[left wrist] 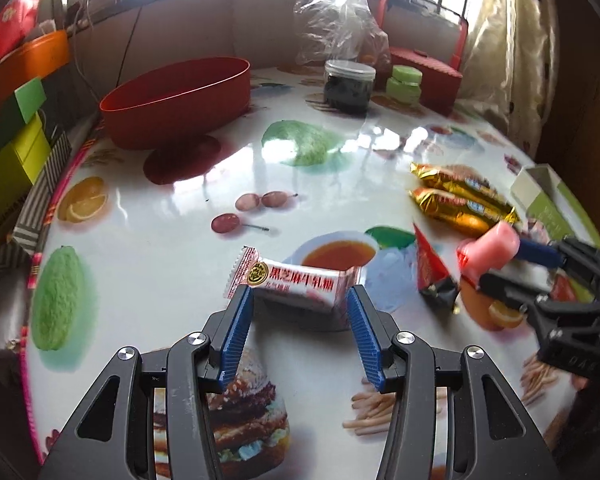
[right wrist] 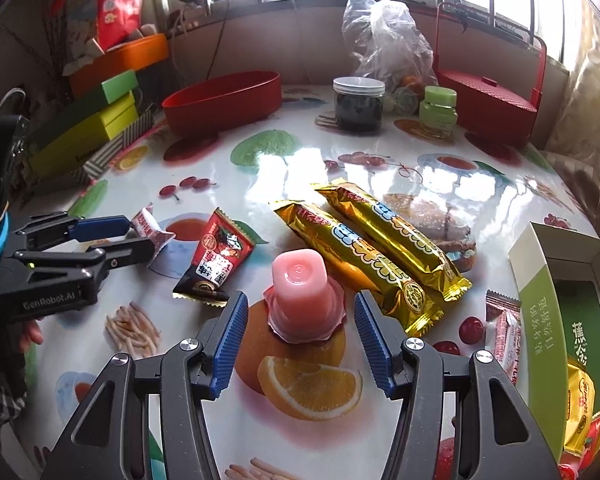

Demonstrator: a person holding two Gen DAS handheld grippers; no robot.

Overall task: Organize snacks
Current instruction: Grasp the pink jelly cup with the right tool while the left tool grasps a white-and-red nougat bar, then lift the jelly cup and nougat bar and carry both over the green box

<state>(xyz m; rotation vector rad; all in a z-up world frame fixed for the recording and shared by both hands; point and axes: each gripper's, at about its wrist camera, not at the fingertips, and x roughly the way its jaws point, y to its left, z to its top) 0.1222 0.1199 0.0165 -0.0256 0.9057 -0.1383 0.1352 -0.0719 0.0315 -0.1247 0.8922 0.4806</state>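
In the left wrist view, the red oval tub (left wrist: pixel 176 100) sits at the upper left on the bench (left wrist: pixel 148 248), which wears a glossy cloth printed with fruit and burgers. At the lower centre the left tool (left wrist: pixel 300 300) has its blue pads spread to either side of a white nougat candy (left wrist: pixel 296 282); the pads flank the wrapper's ends, and whether they touch it is hard to say. Right of it lies a red-and-black snack packet (left wrist: pixel 434 276), and above that, at the right, two gold bars (left wrist: pixel 460 196) lie side by side. At the far right the right tool (left wrist: pixel 496 262) reaches toward a pink jelly cup (left wrist: pixel 494 248).

In the right wrist view, the left tool (right wrist: pixel 142 236) enters from the left edge with the white candy (right wrist: pixel 152 226) at its tips. The red-and-black packet (right wrist: pixel 216 258) lies just right of that. At the lower centre the right tool (right wrist: pixel 300 316) stands apart around the upturned pink jelly cup (right wrist: pixel 300 296), with visible gaps on both sides. The gold bars (right wrist: pixel 380 248) run diagonally just right of the cup. An open green-and-white carton (right wrist: pixel 556 280) sits at the right edge.
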